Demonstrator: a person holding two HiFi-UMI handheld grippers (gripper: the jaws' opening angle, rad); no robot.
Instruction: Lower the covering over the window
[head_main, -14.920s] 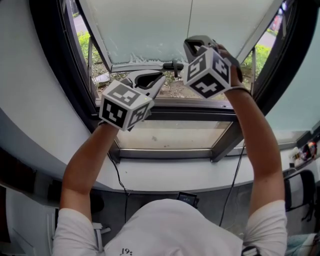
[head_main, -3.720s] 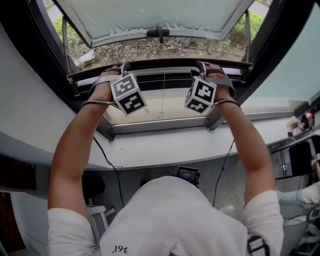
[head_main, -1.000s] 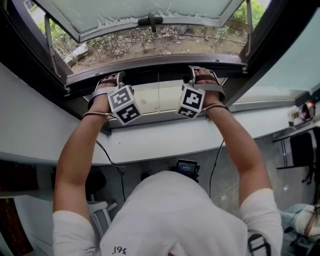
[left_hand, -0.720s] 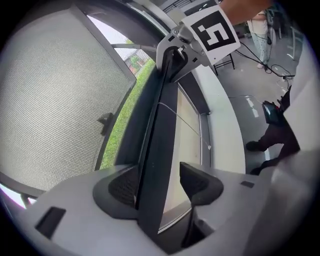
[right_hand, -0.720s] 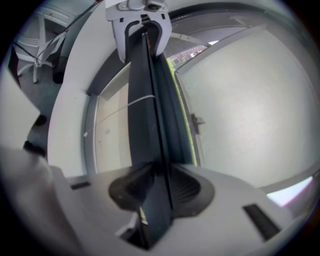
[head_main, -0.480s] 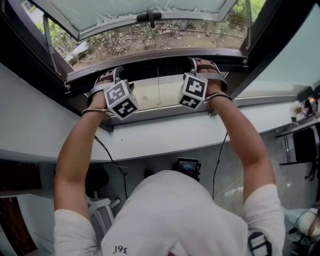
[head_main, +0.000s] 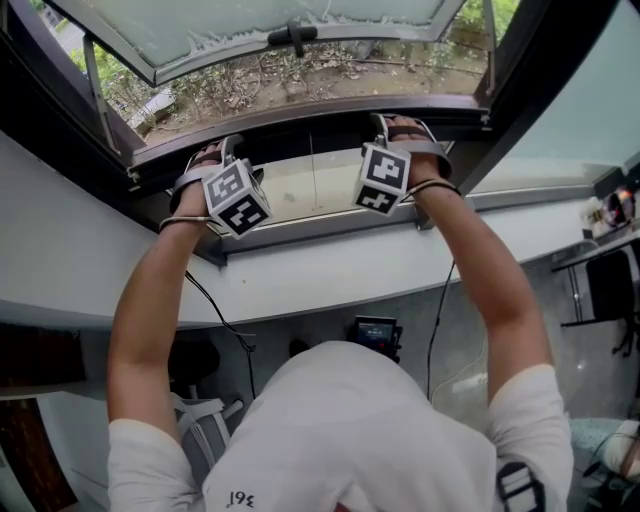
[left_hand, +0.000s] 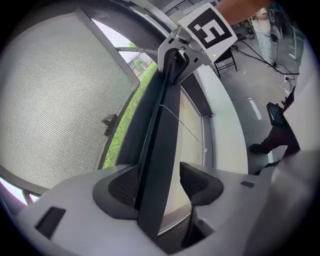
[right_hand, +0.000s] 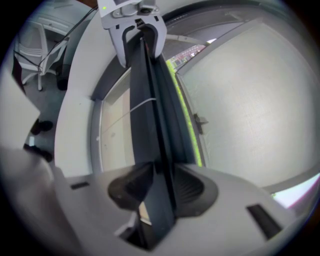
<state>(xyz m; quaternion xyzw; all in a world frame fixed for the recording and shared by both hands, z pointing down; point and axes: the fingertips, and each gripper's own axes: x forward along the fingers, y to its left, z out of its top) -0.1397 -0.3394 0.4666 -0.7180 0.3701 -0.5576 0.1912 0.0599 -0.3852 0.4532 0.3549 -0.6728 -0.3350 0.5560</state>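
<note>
To pull level, the left gripper (left_hand: 160, 187) at nine o'clock loosely straddles the covering's bottom rail (head_main: 300, 140), fingers (left_hand: 200, 182) apart. The right gripper (right_hand: 160, 186) at three o'clock pinches it, fingers (right_hand: 189, 188) opening.

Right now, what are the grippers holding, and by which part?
The blind's bottom bar: right gripper pinches its right half, jaws opening; left gripper's jaws straddle its left half, one pad clear.

Open window sash (head_main: 200, 30) cut off at top
</note>
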